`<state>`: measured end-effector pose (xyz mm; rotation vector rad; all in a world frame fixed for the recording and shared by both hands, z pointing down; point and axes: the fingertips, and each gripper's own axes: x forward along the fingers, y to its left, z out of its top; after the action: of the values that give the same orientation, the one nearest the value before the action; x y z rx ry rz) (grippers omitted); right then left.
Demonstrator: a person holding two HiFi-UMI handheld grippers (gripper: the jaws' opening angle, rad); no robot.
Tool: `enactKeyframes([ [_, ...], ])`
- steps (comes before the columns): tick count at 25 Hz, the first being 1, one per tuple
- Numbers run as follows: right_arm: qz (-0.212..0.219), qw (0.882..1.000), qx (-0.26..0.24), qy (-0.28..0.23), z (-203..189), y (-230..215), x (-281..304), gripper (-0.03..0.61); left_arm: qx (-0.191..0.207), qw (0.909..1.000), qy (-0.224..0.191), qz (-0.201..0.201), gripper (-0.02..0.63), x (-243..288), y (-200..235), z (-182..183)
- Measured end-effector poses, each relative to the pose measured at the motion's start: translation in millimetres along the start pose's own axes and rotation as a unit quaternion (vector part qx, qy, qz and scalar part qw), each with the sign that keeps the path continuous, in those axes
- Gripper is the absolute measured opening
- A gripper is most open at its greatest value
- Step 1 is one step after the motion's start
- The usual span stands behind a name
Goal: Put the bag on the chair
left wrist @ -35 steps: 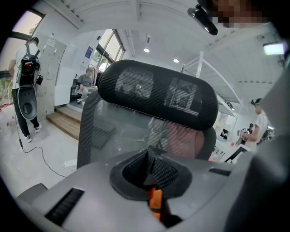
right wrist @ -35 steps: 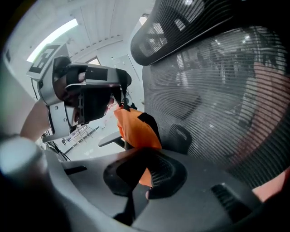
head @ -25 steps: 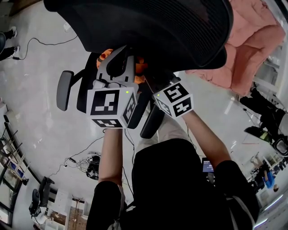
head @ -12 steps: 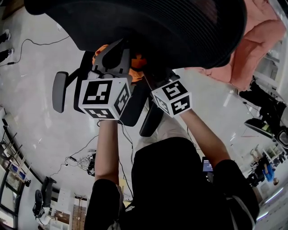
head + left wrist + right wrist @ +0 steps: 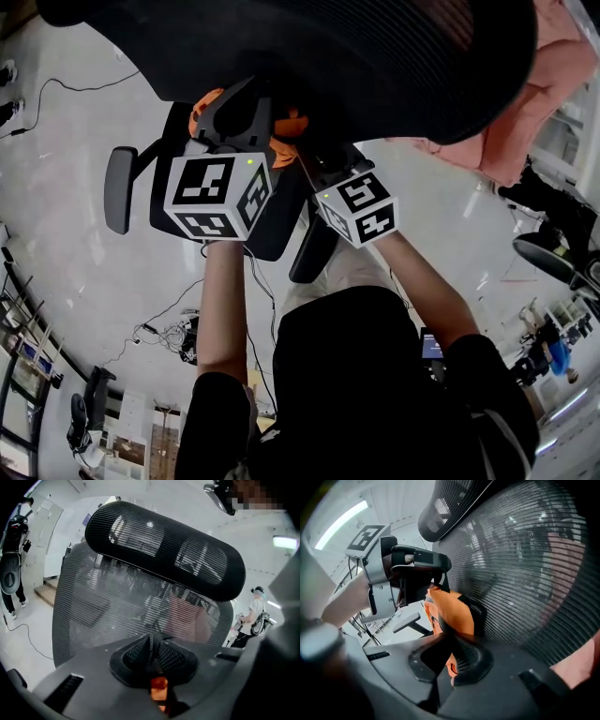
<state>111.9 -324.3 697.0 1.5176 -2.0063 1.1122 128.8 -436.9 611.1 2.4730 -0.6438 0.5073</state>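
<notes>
Soft orange bag (image 5: 208, 101) pinched in front of a black mesh chair (image 5: 394, 56)

The left gripper (image 5: 246, 112) and the right gripper (image 5: 328, 167) both have their fingers clenched on the bag's crumpled fabric and black straps. It hangs between them, just beside the curved, ribbed backrest.

- mesh backrest (image 5: 93, 611) blocks straight ahead, very close
- headrest (image 5: 164, 550) sits above it
- armrest (image 5: 119, 187) juts out at head view's left
- open floor (image 5: 66, 262) beyond armrest, cables (image 5: 169, 336) lying there
</notes>
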Motion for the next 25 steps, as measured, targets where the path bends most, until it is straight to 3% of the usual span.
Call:
enactKeyframes([
  [4, 0.001, 1.000, -0.002, 0.001, -1, -1, 3, 0.002, 0.002, 1.0000, 0.000, -0.002, 0.032, 0, 2, -4],
  [10, -0.001, 1.000, 0.006, -0.006, -1, -5, -1, 0.002, 0.013, 0.9998, 0.010, 0.010, 0.177, 0, 6, -13],
  [13, -0.001, 1.000, 0.005, -0.007, 1, -2, -2, 0.002, 0.016, 0.9998, 0.003, 0.010, 0.287, -4, 8, -11],
  [25, -0.009, 1.000, 0.002, -0.020, 12, 6, -7, 0.002, -0.002, 0.9999, 0.012, -0.008, 0.310, -21, 5, -11],
])
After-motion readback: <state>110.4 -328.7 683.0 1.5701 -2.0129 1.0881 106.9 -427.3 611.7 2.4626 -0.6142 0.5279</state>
